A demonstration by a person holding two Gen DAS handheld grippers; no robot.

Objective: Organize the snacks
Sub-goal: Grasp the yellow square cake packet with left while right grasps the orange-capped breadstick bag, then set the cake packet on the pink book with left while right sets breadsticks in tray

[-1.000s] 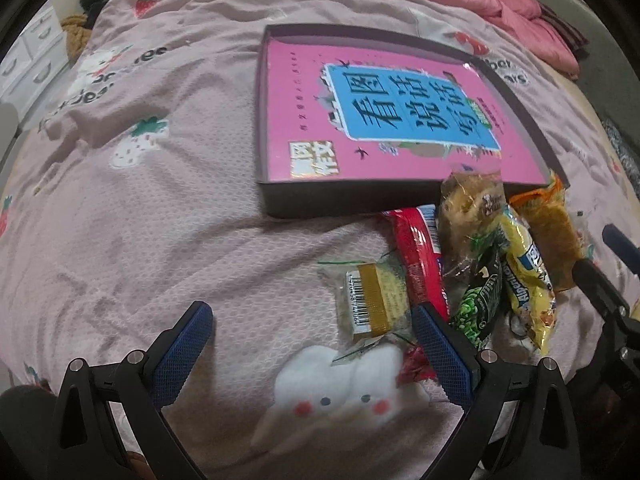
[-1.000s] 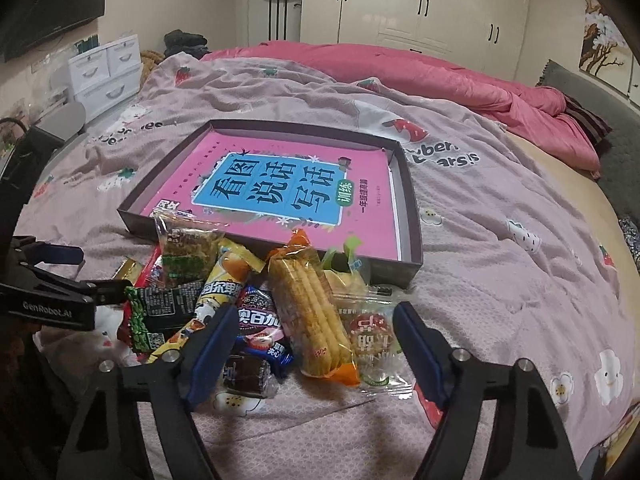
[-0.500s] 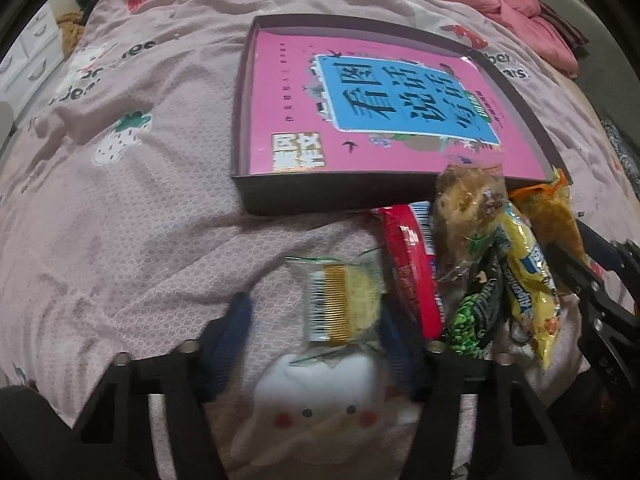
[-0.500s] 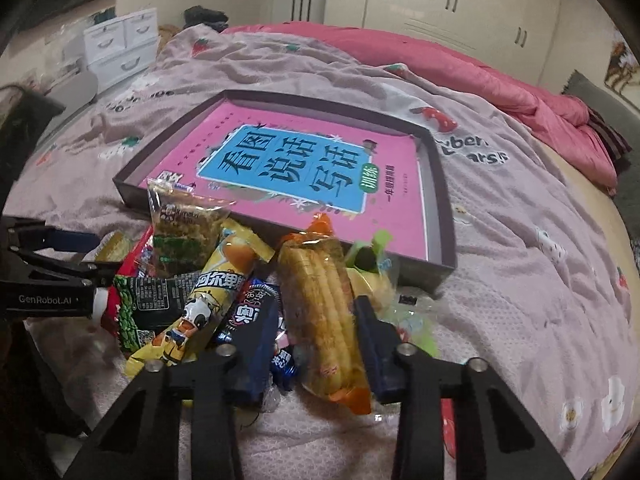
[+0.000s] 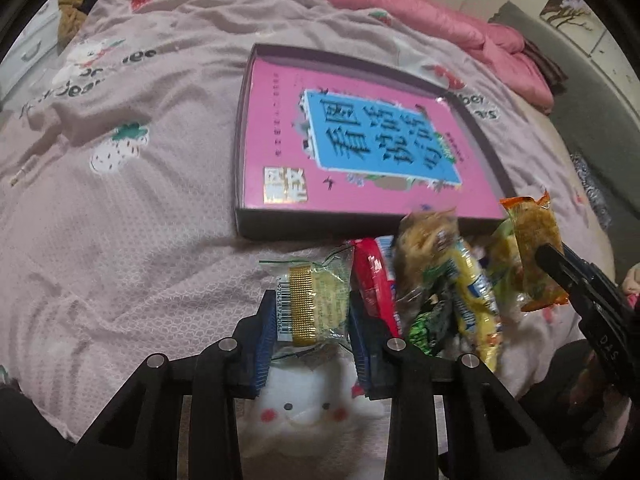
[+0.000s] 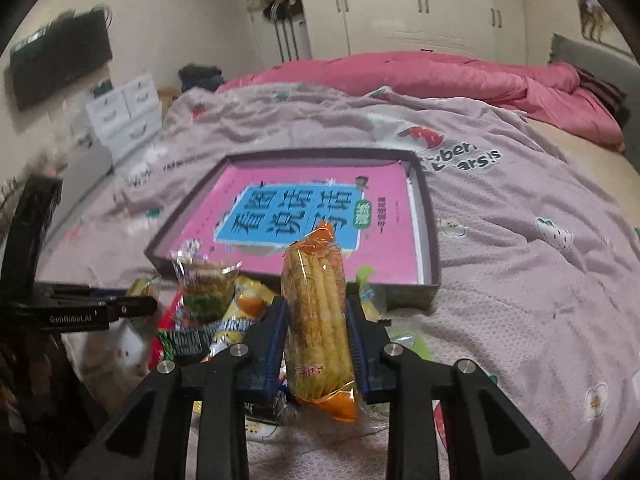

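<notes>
A dark shallow box [image 5: 256,224] [image 6: 434,248] lies on the bed with a pink book [image 5: 360,140] [image 6: 320,220] inside. A pile of snack packets [image 5: 440,280] [image 6: 208,312] lies in front of it. My left gripper [image 5: 310,312] is shut on a clear packet with a yellow-green cake and barcode [image 5: 316,304]. My right gripper [image 6: 316,328] is shut on an orange packet of corn sticks [image 6: 316,320] and holds it raised above the pile; the packet also shows in the left wrist view [image 5: 536,256].
The bed has a pink-grey printed blanket [image 5: 120,200] and a pink duvet [image 6: 440,76] at the back. White drawers [image 6: 124,112] and a wall TV [image 6: 60,60] stand to the left, wardrobes [image 6: 420,8] behind. A white plush print [image 5: 304,404] lies under my left gripper.
Both grippers closed from wide open: the left on the barcode cake packet, the right on the corn stick packet. The right gripper lifted its packet off the pile.
</notes>
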